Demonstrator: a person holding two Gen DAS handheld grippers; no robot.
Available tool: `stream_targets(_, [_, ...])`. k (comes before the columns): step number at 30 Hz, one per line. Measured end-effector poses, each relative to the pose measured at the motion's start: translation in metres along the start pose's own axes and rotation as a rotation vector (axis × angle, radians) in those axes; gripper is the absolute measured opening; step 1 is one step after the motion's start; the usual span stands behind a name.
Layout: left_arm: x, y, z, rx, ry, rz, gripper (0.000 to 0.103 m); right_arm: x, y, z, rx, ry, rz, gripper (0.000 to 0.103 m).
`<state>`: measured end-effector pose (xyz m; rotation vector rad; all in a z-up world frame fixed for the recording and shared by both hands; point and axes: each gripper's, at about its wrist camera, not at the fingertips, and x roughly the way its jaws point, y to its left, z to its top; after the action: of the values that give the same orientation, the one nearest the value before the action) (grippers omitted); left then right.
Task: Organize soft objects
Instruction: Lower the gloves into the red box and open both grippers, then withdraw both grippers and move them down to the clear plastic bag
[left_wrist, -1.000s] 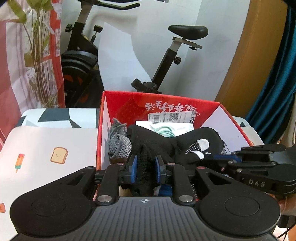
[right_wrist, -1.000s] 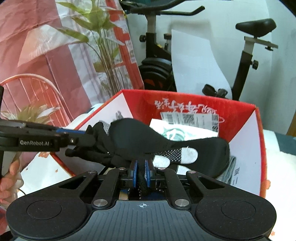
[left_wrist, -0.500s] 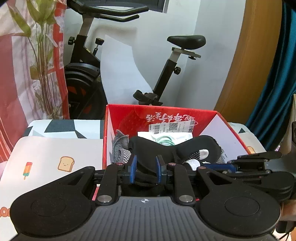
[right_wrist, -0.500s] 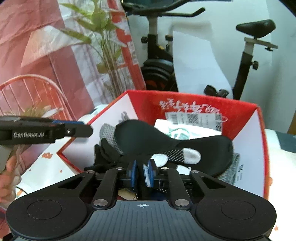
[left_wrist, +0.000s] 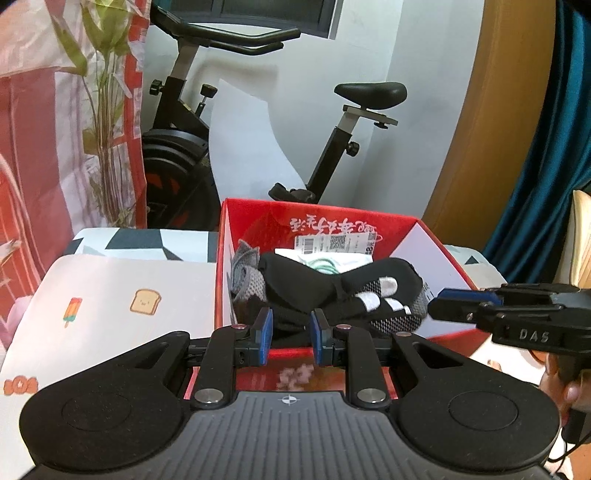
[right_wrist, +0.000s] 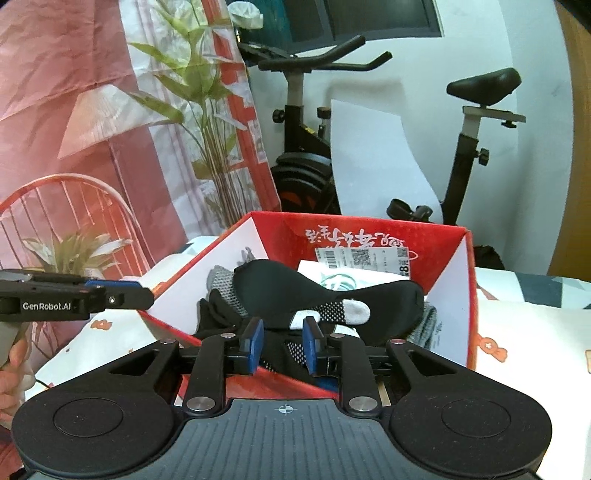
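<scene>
A red cardboard box (left_wrist: 432, 240) (right_wrist: 448, 266) stands on the table. Inside it lies a black glove (left_wrist: 303, 277) (right_wrist: 280, 284) with white fingertips, on top of a grey knit piece (left_wrist: 245, 280) (right_wrist: 223, 280) and a white packet (left_wrist: 325, 260) (right_wrist: 332, 275). My left gripper (left_wrist: 291, 338) hovers open just before the box's near wall, nothing pinched; in the right wrist view it (right_wrist: 122, 295) shows at the left. My right gripper (right_wrist: 283, 345) is at the box's near edge, jaws opening, with black fabric seen in the gap but not pressed; in the left wrist view it (left_wrist: 461, 306) shows at the right.
The table wears a white cloth (left_wrist: 110, 295) with cartoon prints. Behind the box stand an exercise bike (left_wrist: 332, 155), a white sheet (left_wrist: 251, 147) and a plant (right_wrist: 207, 122) against a red-patterned hanging. A blue curtain (left_wrist: 546, 184) hangs at the right.
Both grippers have drawn back and up from the box. The black glove that sat between their pads now lies loose in the box. The right jaws went from shut to parted.
</scene>
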<state>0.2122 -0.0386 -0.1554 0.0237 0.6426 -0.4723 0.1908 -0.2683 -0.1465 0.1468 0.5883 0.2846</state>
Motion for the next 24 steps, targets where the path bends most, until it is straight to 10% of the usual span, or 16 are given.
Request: stream_targets(24, [-0.026, 0.017, -0.112, -0.173, 0.192, -0.015, 0.023, -0.045, -0.001, -0.103, 0.053, 0.135, -0.067, 0.03])
